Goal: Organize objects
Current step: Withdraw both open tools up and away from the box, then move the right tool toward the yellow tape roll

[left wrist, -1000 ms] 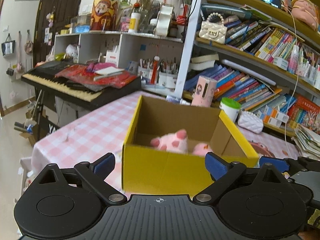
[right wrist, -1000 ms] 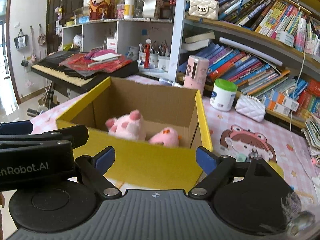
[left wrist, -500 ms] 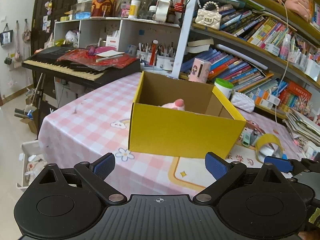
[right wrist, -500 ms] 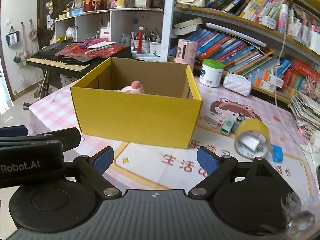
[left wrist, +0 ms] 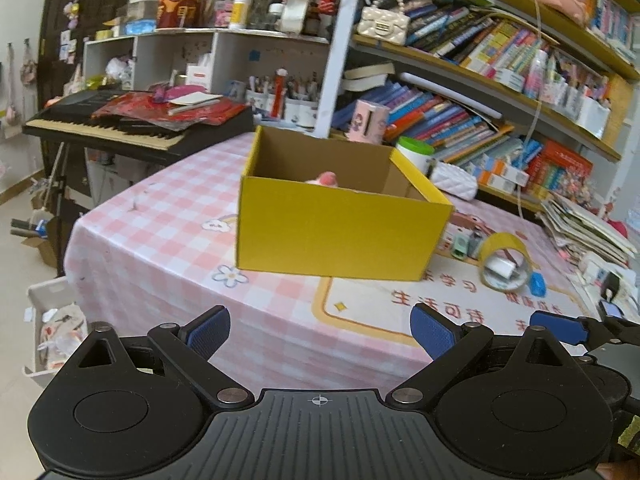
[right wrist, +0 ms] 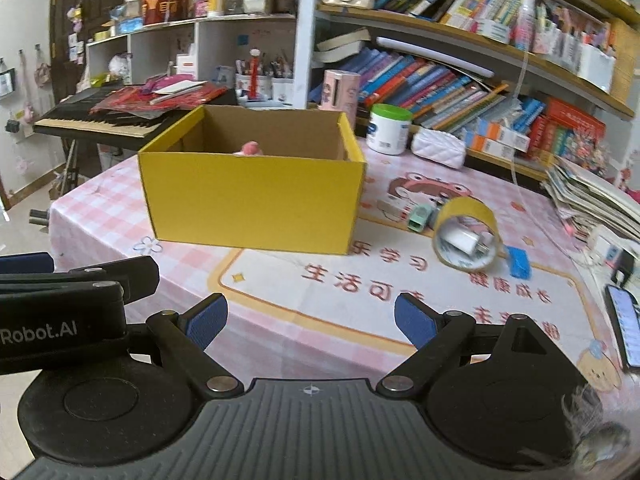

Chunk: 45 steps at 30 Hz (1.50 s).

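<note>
A yellow cardboard box (left wrist: 336, 232) stands open on the pink checked table; it also shows in the right wrist view (right wrist: 252, 204). Only the top of a pink plush toy (left wrist: 326, 179) shows above its rim, and the same tip shows in the right wrist view (right wrist: 251, 148). My left gripper (left wrist: 319, 330) is open and empty, well back from the box at the table's near edge. My right gripper (right wrist: 310, 320) is open and empty, beside the left one, over the printed mat (right wrist: 400, 280).
A yellow tape roll (right wrist: 466, 240) with a white charger inside lies right of the box, with a blue block (right wrist: 519, 262) and a green clip (right wrist: 420, 216). A phone (right wrist: 624, 328) lies far right. A keyboard (left wrist: 120, 124) and bookshelves (left wrist: 480, 80) stand behind.
Both grippers have pulled back and down from the box. The box now looks smaller and farther, and the plush toys inside are mostly hidden by its front wall.
</note>
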{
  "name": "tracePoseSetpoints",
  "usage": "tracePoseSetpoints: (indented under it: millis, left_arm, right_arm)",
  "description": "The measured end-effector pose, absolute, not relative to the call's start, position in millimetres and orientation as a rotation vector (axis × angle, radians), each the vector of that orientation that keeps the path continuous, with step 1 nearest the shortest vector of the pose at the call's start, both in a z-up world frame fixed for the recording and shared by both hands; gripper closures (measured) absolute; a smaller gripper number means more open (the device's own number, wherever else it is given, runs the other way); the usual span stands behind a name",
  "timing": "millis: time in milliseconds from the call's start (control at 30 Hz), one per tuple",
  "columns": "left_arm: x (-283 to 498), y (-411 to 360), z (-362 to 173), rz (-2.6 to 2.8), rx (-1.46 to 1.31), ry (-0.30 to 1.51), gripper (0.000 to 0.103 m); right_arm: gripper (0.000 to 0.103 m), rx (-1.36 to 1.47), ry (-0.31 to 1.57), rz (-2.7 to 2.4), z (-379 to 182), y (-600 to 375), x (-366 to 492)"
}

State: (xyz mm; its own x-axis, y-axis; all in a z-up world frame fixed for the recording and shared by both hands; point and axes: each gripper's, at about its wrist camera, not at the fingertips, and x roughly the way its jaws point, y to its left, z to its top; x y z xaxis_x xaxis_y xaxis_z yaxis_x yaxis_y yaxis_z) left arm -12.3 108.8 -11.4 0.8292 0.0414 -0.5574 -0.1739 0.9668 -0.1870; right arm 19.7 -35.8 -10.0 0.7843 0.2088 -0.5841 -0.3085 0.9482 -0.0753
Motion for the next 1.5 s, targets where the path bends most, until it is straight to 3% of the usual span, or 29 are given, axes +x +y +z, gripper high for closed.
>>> tracePoseSetpoints:
  millis: [900,1500]
  left_arm:
    - [13,40,-16,-0.134,-0.183,0.621,0.005]
    - [59,1,-15,-0.167,-0.155,0.631,0.005]
  right_arm:
    - [0.012,-0.118,0.631,0.015,-11,-115,5]
    - [0.012,-0.086,0.646,-0.035,-10,-160,47]
